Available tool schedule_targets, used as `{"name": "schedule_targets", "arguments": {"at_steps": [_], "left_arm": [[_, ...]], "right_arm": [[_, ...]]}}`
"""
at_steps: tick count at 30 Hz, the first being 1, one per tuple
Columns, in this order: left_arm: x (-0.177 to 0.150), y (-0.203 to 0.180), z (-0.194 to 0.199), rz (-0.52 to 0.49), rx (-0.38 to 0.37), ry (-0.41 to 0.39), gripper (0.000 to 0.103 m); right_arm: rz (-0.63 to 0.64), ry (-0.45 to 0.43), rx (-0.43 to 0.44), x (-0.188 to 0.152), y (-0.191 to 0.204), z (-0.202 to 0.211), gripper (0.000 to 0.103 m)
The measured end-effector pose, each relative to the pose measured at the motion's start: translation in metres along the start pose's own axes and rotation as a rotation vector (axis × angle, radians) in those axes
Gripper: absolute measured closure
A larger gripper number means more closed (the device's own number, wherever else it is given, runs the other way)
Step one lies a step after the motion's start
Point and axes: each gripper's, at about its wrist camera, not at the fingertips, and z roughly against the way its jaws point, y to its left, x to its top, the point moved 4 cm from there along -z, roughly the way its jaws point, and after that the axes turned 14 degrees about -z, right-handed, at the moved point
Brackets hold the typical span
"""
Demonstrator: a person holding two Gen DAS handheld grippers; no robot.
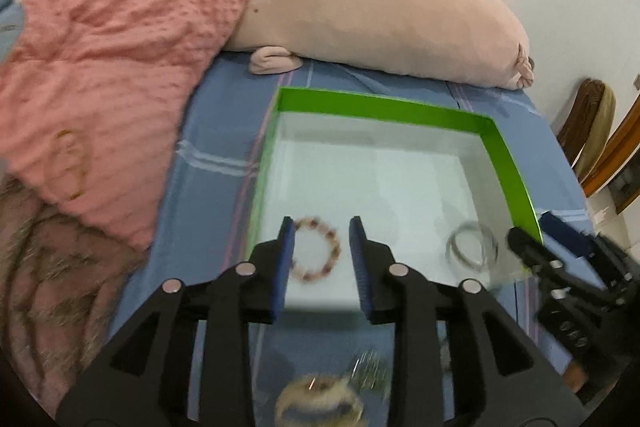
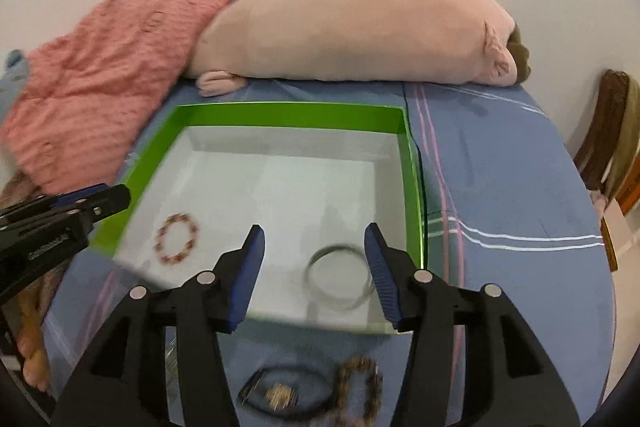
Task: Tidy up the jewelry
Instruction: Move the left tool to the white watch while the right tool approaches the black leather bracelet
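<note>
Black jaws of the left gripper point(image 1: 322, 227) stand apart above a beaded bracelet point(image 1: 318, 249) lying low in the green-rimmed tray point(image 1: 384, 109); the right wrist view shows the right gripper point(image 2: 315, 233), jaws also apart, over a silver bangle point(image 2: 340, 277). Only that view reveals a dark bracelet point(image 2: 288, 393) and brown beads point(image 2: 358, 385) on the blue sheet point(image 2: 500, 187), bottom centre.

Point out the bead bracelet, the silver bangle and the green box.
bead bracelet point(image 2: 177, 238): right wrist view, on the beads at the ring's left side.
silver bangle point(image 2: 338, 307): right wrist view, on the ring's near arc.
green box point(image 2: 288, 115): right wrist view, on the far wall's inner face.
</note>
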Motion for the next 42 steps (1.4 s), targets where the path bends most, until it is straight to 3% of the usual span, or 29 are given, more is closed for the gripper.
{"name": "schedule_targets", "arguments": {"at_steps": [3,5,7,12,14,22,29,38,42], "left_arm": [[-0.034,0.001,0.029,0.005,0.018,-0.002,0.053],[-0.073,0.0,0.048,0.026,0.073,-0.023,0.043],[-0.101,-0.003,0.051,0.046,0.098,-0.025,0.042],[-0.158,0.0,0.045,0.216,0.075,-0.02,0.042],[-0.169,0.004,0.043,0.251,0.131,-0.016,0.042],[-0.174,0.015,0.036,0.273,0.171,-0.006,0.037],[-0.168,0.011,0.022,0.236,0.145,0.013,0.037],[-0.165,0.008,0.007,0.22,0.137,0.034,0.035],[-0.165,0.006,0.003,0.215,0.131,0.042,0.035]], "right_arm": [[0.048,0.039,0.066,-0.024,0.004,0.037,0.051],[0.086,0.059,0.081,-0.041,0.006,0.049,0.051],[0.138,0.094,0.088,-0.067,0.008,0.052,0.051],[0.208,0.175,0.066,-0.11,0.011,0.029,0.051],[0.213,0.192,0.067,-0.118,0.011,0.024,0.051],[0.359,0.163,-0.017,-0.138,0.038,0.023,0.051],[0.374,0.175,-0.08,-0.135,0.044,0.0,0.051],[0.36,0.219,-0.09,-0.14,0.036,-0.017,0.052],[0.371,0.218,-0.104,-0.14,0.035,-0.017,0.077]]}}
